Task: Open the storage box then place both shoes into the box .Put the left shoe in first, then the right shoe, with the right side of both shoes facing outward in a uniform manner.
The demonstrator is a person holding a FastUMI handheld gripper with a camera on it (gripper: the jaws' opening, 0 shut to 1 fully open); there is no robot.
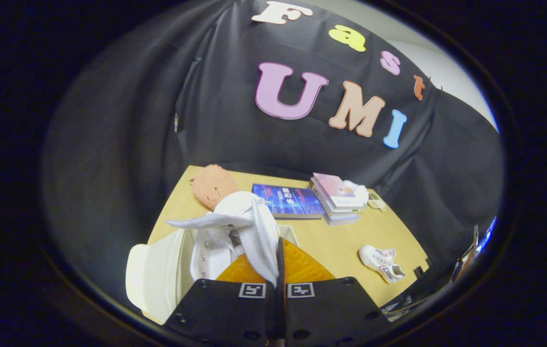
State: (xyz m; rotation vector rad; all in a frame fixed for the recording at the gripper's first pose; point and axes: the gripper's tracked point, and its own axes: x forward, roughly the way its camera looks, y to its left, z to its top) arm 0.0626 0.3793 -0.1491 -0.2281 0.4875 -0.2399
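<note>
The gripper [277, 270] is clenched on a white shoe [234, 231], its fingers pressed together low in the middle of the frame with what looks like the shoe's tongue or collar pinched between them. The shoe hangs just ahead of the fingers, over the open white storage box [157, 274] at the lower left, whose lid appears swung out to the left.

From where I stand this looks like the first shoe going in. To do it well, I'd say lower it slowly, keep it level, and turn it so its right side faces the box's open front before the grip lets go; a pinch on soft cloth could let the shoe swing or twist.

The second shoe [382, 263] lies on the desk [331, 241] at the lower right, well apart from the gripper, toward the books [338, 197].
</note>
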